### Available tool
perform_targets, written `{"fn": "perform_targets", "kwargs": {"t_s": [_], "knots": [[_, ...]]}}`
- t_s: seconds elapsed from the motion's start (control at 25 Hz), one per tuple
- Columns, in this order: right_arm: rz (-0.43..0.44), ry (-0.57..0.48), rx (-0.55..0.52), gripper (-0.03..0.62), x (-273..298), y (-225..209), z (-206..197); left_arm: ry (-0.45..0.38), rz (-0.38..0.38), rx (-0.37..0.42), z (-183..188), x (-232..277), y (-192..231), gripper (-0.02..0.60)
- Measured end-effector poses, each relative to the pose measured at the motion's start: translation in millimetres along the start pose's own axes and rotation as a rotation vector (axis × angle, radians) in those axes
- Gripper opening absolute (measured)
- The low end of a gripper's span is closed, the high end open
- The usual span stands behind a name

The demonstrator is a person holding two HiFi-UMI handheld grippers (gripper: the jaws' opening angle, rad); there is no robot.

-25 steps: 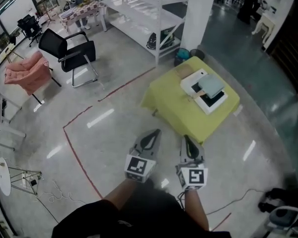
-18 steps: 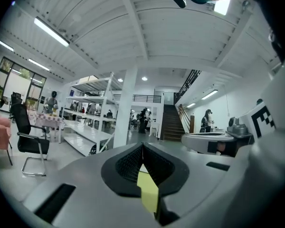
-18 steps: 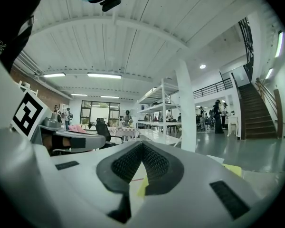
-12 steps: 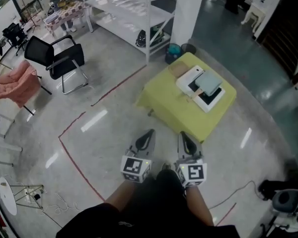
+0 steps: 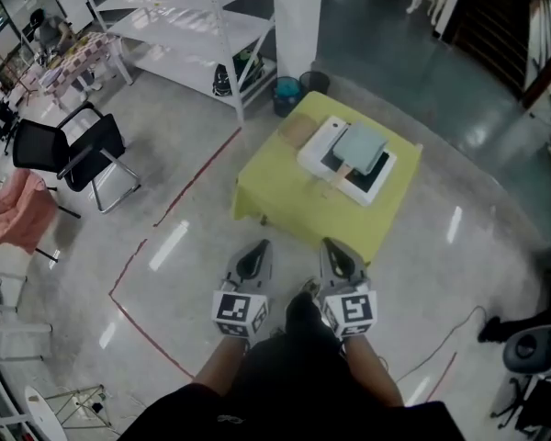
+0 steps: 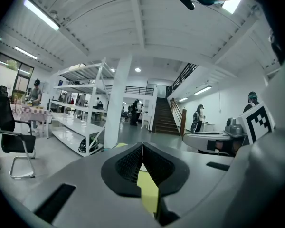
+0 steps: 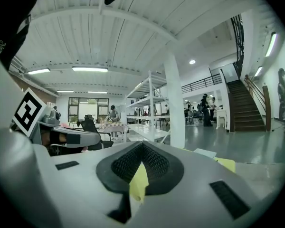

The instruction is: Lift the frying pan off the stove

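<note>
In the head view a yellow-green table [image 5: 285, 200] stands a few steps ahead on the floor. On it lies a white stove [image 5: 317, 145], which carries a square grey-green frying pan [image 5: 361, 146] whose wooden handle [image 5: 340, 175] points toward me. My left gripper [image 5: 260, 244] and right gripper [image 5: 329, 243] are held side by side, short of the table's near edge, both shut with nothing between the jaws. In the left gripper view the left gripper [image 6: 142, 145] has its pads pressed together. The right gripper [image 7: 142, 144] looks the same in its own view, with the table [image 7: 225, 164] low at the right.
Behind the table rise a white pillar [image 5: 298, 7] and a white shelving rack [image 5: 193, 26], with a blue bin [image 5: 287, 90] at their foot. A black chair [image 5: 69, 150] and a pink one [image 5: 9, 214] stand at left. Red tape [image 5: 165, 219] and a cable [image 5: 441, 347] lie on the floor.
The view has moved closer to the table, which now sits more central and nearer the grippers. Both grippers stay shut, side by side.
</note>
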State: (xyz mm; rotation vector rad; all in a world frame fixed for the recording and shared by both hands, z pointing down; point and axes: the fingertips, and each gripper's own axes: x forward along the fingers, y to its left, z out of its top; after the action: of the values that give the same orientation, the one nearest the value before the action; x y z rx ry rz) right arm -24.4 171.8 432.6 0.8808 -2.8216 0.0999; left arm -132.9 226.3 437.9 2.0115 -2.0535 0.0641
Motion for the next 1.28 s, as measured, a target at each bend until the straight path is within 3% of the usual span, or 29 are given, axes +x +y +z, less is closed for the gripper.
{"fn": "perform_targets", "kwargs": {"t_s": [0.2, 0.68, 1.04, 1.28], "knots": [[-0.038, 0.008, 0.046, 0.015, 47.3, -40.9, -3.9, 0.062, -0.057, 0.010, -2.6, 63.4, 5.2, 0.044], [-0.068, 0.090, 0.108, 0.015, 109.7, -144.2, -31.1, 0.181, -0.100, 0.020, -14.4, 182.8, 1.2, 0.044], [-0.102, 0.171, 0.218, 0.017, 126.8, -186.8, -65.6, 0.274, -0.152, 0.041, -31.5, 228.4, -13.5, 0.044], [-0.170, 0.224, 0.300, 0.015, 130.6, -209.4, -98.6, 0.331, -0.200, 0.071, -47.2, 254.6, -13.7, 0.044]]}}
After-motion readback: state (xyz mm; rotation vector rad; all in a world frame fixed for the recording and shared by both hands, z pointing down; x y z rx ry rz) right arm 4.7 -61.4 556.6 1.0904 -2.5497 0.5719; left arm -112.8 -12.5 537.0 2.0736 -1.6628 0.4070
